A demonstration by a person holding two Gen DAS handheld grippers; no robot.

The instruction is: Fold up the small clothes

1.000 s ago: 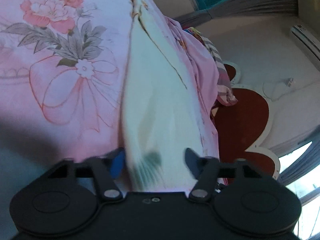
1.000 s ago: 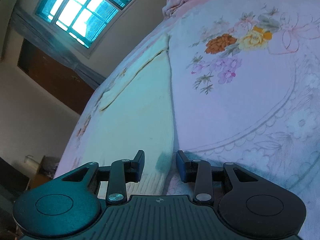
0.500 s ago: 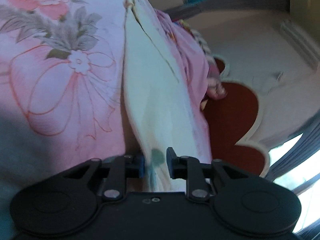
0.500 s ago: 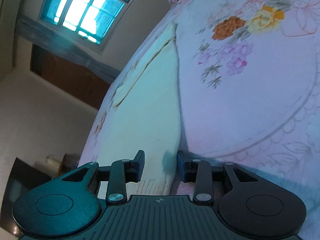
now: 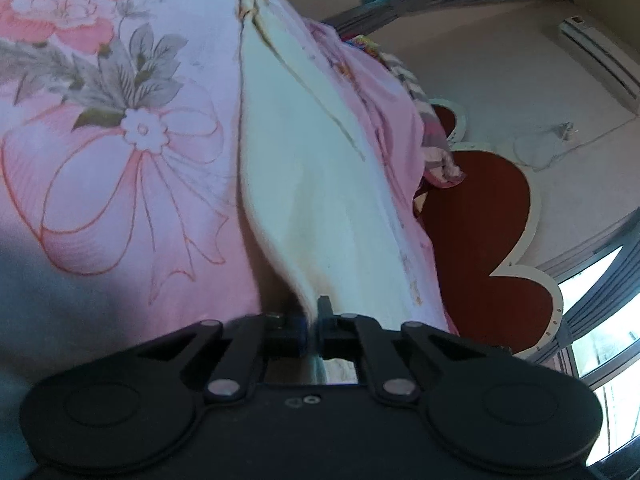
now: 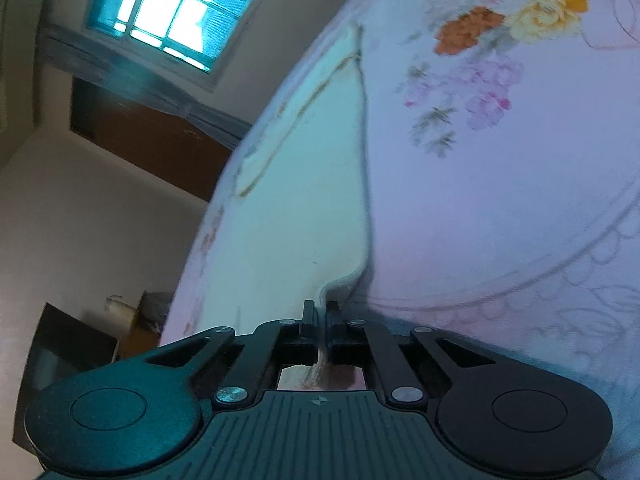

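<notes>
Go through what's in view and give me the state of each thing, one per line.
Left tool: shut on the cream garment's near edge.
Right tool: shut on the same edge.
Cream garment: spread along the bed, near edge pinched up.
Floral bedsheet: spread under the garment.

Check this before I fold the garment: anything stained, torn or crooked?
Brownish marks run along the cream knit garment near its edge by the pink floral bedsheet; whether they are stains is unclear. Nothing looks torn.
</notes>
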